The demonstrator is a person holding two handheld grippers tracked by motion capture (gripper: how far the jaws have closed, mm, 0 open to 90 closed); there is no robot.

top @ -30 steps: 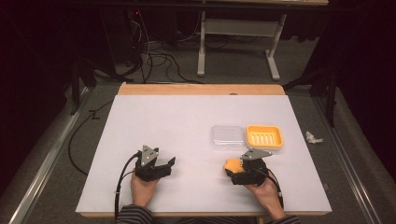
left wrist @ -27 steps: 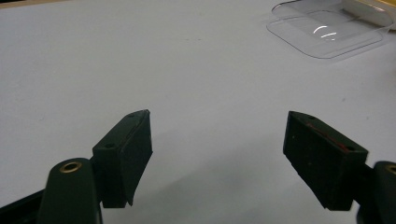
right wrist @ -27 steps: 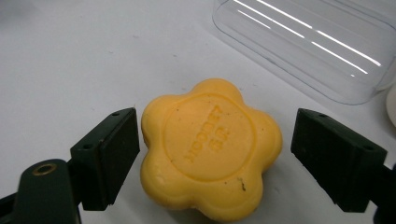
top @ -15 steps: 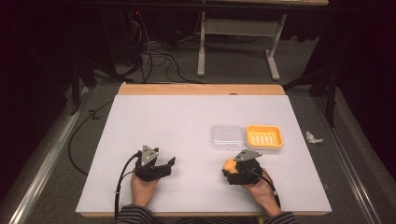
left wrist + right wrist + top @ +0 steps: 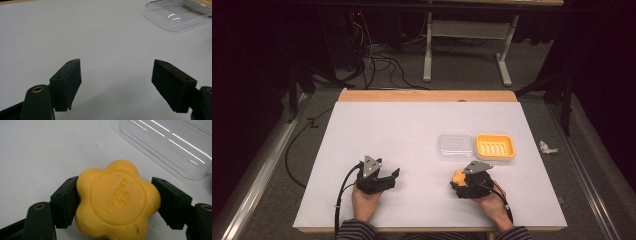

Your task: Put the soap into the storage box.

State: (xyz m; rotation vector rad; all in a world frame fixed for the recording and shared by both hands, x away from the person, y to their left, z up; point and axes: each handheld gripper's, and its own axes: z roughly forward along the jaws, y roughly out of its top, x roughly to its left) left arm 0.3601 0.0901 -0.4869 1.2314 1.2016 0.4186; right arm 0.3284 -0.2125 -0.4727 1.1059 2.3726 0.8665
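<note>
Pinching the yellow flower-shaped soap bar (image 5: 117, 201) from both sides, the right gripper (image 5: 464, 183) had just been closing its jaws, and in the right gripper view the pads pressed on opposite lobes with the bar between them; the soap sat low and right of centre in the high view, near the bottom edge of the white table (image 5: 412, 125). Doing this step well likely meant keeping the squeeze gentle, since soap is slick and could slide out or dent; the pads looked best kept level and centred on the lobes before any lift. The left gripper (image 5: 382, 180) rested at the lower left of the high view, its jaws spread wide over bare table with nothing between them. By count: one soap bar; one clear plastic lid (image 5: 455, 146), right of centre; one yellow ridged soap dish (image 5: 495, 146), just beside the lid on its right; two grippers; one crumpled white scrap (image 5: 547, 147) on the floor at far right.
</note>
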